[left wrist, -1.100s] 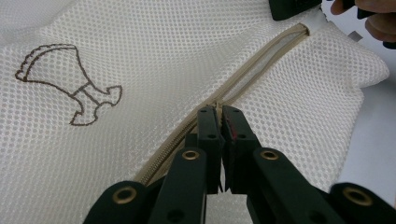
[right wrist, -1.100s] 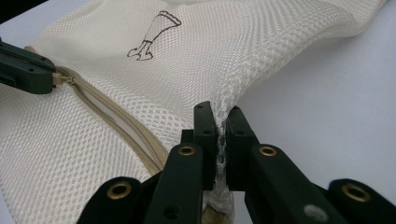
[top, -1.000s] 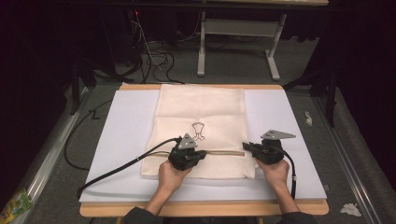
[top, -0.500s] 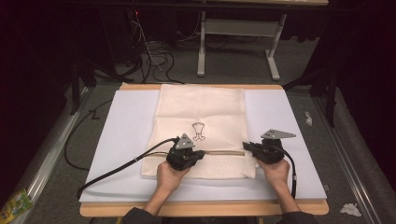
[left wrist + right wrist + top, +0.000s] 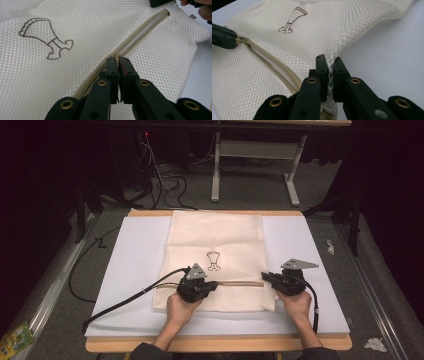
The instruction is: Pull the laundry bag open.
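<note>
A cream mesh laundry bag [image 5: 215, 240] with a small brown drawing [image 5: 213, 260] lies flat on the white board [image 5: 135, 255]. Its tan zipper [image 5: 240, 284] runs across near the front edge and gapes between the two grippers. My left gripper [image 5: 215, 285] is shut on the zipper pull at the point where the teeth part [image 5: 118, 61]. My right gripper [image 5: 265, 276] is shut on a pinch of mesh at the bag's right edge [image 5: 329, 62], by the zipper's other end. A hand holds each gripper from the near side.
The board rests on a wooden table [image 5: 215, 343]. The left gripper's black cable [image 5: 125, 297] trails off to the front left. Beyond the table stand a grey metal frame [image 5: 250, 150] and loose floor cables [image 5: 165, 185]. Paper scraps [image 5: 375, 344] lie on the floor at right.
</note>
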{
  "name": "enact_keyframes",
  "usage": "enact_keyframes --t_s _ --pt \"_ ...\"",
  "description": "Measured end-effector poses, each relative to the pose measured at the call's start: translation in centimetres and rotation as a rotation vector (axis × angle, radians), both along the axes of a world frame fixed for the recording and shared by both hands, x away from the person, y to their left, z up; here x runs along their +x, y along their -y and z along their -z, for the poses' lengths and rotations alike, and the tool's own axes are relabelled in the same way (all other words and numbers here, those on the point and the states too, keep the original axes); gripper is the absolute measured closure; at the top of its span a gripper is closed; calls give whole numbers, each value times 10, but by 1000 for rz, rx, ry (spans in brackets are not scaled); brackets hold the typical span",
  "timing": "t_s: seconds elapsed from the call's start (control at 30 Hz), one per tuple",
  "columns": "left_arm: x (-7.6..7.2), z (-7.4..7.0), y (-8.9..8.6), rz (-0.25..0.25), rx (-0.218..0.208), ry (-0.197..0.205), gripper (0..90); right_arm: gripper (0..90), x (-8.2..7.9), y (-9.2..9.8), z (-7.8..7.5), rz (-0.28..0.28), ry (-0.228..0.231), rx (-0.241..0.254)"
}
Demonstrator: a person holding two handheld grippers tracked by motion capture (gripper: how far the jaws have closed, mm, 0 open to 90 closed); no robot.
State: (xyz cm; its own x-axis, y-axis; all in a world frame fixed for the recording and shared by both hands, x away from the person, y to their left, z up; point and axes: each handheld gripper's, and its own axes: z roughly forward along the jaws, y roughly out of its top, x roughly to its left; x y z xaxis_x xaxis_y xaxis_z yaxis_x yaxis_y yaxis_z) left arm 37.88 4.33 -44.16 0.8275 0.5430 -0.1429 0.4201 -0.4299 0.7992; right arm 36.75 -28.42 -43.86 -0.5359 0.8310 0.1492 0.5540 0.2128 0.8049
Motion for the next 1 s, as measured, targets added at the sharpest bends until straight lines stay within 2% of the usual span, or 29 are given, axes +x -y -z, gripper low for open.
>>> enact_keyframes --t_s 0.27,1.0 --pt "0 0 -3 0 3 3 869 874 1 0 -2 -1 6 -12" --pt "-1 2 -7 -2 1 -3 868 874 2 5 -1 13 0 -2"
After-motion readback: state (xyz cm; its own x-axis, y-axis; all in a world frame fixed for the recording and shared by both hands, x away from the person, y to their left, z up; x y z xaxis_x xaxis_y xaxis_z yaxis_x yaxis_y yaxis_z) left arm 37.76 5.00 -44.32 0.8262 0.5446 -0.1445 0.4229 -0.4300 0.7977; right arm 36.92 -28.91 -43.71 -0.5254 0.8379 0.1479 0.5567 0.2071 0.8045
